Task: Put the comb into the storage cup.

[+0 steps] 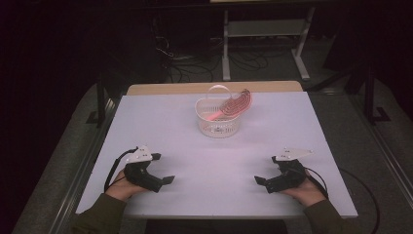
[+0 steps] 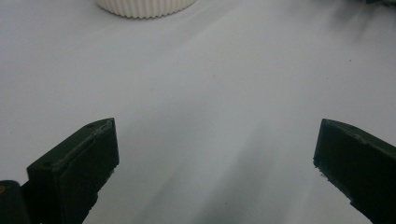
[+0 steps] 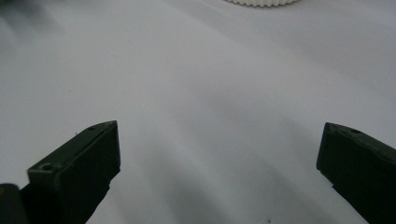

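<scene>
A white slatted basket (image 1: 218,117) with a hoop handle stands at the back middle of the white table (image 1: 160,122). A pink hairbrush (image 1: 233,106) leans inside it, its head sticking out over the right rim. My left gripper (image 1: 163,168) rests near the front left, open, nothing between its jaws. My right gripper (image 1: 267,170) rests near the front right, also open and empty. Both point inward across the table. The basket's ribbed base (image 2: 145,8) edges the top of the left gripper view, and the same base (image 3: 261,2) tops the right gripper view.
A wooden strip (image 1: 214,87) runs along the table's far edge. Beyond it on the dark floor are cables (image 1: 195,68) and a white metal stand (image 1: 263,39). A black cable (image 1: 360,190) trails from the right gripper off the table's right side.
</scene>
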Tool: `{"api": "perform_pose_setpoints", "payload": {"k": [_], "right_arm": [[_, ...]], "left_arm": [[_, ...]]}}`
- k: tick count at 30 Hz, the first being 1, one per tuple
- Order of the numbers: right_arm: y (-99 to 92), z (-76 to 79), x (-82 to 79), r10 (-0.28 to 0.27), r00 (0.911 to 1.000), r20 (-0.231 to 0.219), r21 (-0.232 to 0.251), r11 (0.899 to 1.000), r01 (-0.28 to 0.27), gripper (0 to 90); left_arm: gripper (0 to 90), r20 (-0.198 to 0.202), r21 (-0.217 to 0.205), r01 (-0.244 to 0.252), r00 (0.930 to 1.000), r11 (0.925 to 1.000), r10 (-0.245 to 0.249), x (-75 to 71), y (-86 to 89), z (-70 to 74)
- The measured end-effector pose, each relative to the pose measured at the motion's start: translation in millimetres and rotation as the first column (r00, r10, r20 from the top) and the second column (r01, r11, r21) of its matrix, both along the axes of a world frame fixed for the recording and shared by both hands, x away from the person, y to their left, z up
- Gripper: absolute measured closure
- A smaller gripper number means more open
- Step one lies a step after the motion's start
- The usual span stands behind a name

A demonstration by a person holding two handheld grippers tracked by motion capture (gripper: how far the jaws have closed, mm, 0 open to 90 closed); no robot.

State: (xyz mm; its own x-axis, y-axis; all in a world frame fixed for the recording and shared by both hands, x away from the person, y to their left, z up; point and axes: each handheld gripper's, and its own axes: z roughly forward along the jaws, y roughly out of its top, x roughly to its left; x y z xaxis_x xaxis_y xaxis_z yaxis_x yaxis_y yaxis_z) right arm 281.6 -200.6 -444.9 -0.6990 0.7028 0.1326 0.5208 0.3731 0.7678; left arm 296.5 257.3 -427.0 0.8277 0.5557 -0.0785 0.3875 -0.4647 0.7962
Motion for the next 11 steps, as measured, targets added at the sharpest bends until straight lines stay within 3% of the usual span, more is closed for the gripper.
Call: {"api": "perform_pose_setpoints", "payload": {"k": [11], "right_arm": [[0.6, -0.5, 0.0, -0.001, 1.0000, -0.004, 0.000, 1.000, 0.001, 0.0]], "left_arm": [[0.0, -0.001, 0.022, 0.003, 1.0000, 0.9997, -0.003, -0.1, -1.4, -2.3]]}}
